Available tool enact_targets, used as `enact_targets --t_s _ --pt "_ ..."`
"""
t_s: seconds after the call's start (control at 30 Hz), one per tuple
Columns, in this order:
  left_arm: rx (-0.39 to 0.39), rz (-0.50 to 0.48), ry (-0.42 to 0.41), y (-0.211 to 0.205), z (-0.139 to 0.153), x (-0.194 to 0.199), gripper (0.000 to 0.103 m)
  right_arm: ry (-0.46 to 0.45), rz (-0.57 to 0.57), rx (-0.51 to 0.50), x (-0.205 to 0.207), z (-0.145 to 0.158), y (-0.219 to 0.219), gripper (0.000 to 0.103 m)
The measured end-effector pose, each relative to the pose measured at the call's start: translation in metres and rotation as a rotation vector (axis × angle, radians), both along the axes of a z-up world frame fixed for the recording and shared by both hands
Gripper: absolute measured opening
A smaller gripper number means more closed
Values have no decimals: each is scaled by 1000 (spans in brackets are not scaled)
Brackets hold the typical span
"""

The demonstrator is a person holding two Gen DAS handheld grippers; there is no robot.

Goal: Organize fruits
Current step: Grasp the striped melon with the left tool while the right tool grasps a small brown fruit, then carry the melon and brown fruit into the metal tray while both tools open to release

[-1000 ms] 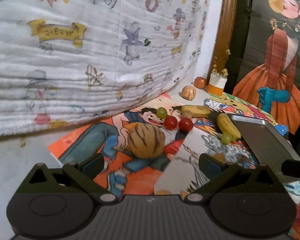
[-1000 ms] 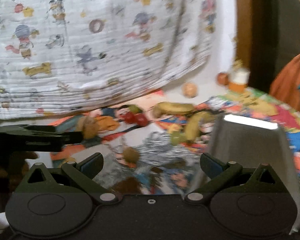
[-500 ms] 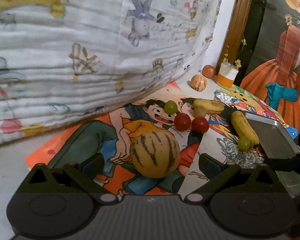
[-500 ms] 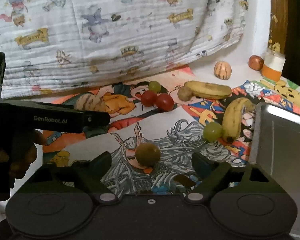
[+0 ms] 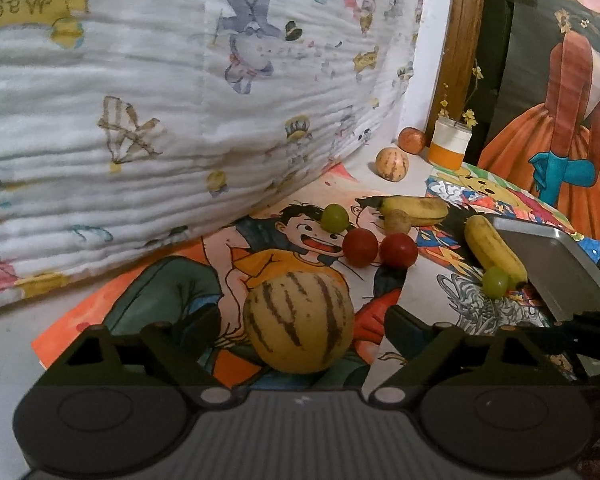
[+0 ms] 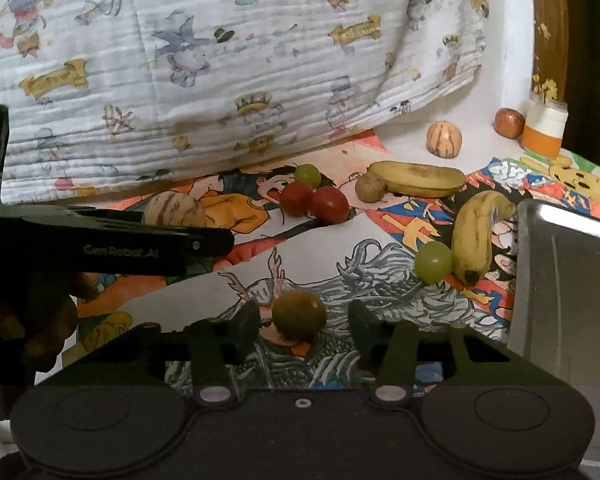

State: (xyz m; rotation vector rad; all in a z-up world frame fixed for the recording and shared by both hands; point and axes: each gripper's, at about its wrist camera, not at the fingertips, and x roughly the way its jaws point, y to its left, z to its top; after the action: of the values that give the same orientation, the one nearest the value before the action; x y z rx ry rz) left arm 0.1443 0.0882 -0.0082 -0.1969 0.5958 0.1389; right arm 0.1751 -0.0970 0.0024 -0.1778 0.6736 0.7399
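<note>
A large yellow melon with dark stripes (image 5: 300, 320) lies on the cartoon poster between the fingers of my left gripper (image 5: 302, 322). Its jaws are closing, and a gap shows on each side of the melon. A small round brown-green fruit (image 6: 299, 316) sits between the fingers of my right gripper (image 6: 304, 320). Those jaws are closing too, and the pads stand just off the fruit. In the right wrist view the left gripper (image 6: 216, 242) reaches in from the left, with the melon (image 6: 176, 210) behind it.
Two red tomatoes (image 5: 378, 248), green grapes (image 5: 495, 282) (image 5: 334, 218), two bananas (image 5: 494, 250) (image 5: 416, 208) and a small brown fruit (image 5: 397, 222) lie further back. A metal tray (image 6: 560, 280) stands at the right. A small striped melon (image 5: 392, 164), a red fruit (image 5: 412, 140) and a jar (image 5: 449, 146) are by the wall; a printed quilt (image 5: 180, 100) bounds the left.
Both grippers moved forward and down around their fruits. The right jaws have narrowed a lot around the small brown-green fruit; the left jaws have narrowed slightly around the striped melon.
</note>
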Motion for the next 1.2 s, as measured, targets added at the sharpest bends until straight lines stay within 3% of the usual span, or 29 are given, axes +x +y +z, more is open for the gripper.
enact_targets --t_s 0.3,0.47,0.9,1.2 --pt "18 -26 -6 -6 -1 2 75 -27 -4 -4 -4 -1 3 38" --pt "7 -12 -11 -1 -1 0 59 -23 -17 -1 -3 -1 2 32" --pt "1 -5 -7 -8 1 -6 58 7 -13 44 -10 1 -5 31" --pt "-58 -29 15 -26 10 -10 58 -8 -93 120 -8 19 -54 31"
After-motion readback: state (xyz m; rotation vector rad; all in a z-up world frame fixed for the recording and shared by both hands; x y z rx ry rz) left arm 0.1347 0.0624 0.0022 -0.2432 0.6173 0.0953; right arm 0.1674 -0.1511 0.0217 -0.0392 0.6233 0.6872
